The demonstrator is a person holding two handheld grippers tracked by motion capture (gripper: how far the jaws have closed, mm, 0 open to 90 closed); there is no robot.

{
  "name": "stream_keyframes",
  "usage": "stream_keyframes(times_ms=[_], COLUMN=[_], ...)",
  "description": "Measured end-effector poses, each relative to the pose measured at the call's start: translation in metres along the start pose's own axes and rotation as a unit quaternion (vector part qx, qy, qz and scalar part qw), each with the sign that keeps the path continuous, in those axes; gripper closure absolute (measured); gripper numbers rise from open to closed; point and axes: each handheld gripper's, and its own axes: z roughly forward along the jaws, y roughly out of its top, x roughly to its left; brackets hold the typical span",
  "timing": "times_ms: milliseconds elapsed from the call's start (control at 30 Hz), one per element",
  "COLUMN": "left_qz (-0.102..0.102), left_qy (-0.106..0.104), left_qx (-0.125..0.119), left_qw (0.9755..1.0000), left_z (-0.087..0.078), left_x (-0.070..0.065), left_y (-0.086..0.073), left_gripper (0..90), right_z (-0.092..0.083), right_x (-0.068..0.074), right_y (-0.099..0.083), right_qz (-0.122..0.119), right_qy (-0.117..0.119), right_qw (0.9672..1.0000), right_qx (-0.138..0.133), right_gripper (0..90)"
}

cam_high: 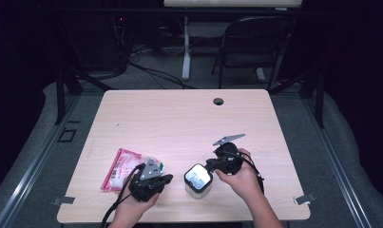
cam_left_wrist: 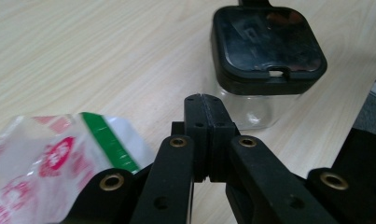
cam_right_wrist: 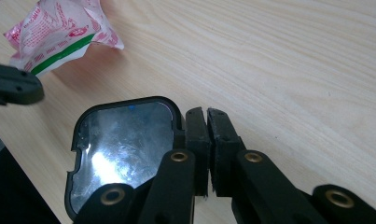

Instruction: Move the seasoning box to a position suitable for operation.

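Hands at the near edge of a pale wood counter (cam_high: 179, 118) each hold a gripper with its fingers closed on nothing. Left gripper (cam_high: 153, 183) sits just right of a pink, white and green plastic packet (cam_high: 125, 168), whose crinkled corner lies beside and below the fingers (cam_left_wrist: 197, 116) in the left gripper view, apart from their tips. Right gripper (cam_high: 210, 164) rests against the far right side of a clear square jar with a black lid (cam_high: 197, 180), which stands between the 2 grippers. In the right gripper view its fingers (cam_right_wrist: 197, 126) sit just beside the lid's rim, pressed together with only a thin seam between them, the packet well beyond. No earlier frame is supplied.
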Motion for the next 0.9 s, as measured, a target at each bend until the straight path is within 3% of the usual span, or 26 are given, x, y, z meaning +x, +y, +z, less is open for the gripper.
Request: stream_keyframes(times_ms=[100,367,900], left_qz=[0.013,0.015,0.025], left_qy=[-0.004,-0.019,-0.025], left_qx=[0.016,0.026,0.026], left_qw=[0.9998,0.9994,0.999], left_z=[0.013,0.028,0.028], left_x=[-0.009,-0.017,-0.023], left_y=[0.001,0.003,0.008], left_gripper=[89.8,90.0,90.0], right_z=[0.0,0.0,0.0], right_x=[-0.001,-0.001,-0.002], right_y=[-0.001,-0.001,-0.002], right_qz=[0.003,0.003,0.003], right_qy=[0.002,0.002,0.007], right_qw=[1.0,1.0,1.0], right_qx=[-0.002,-0.004,-0.004], right_gripper=[88.3,88.3,88.3])
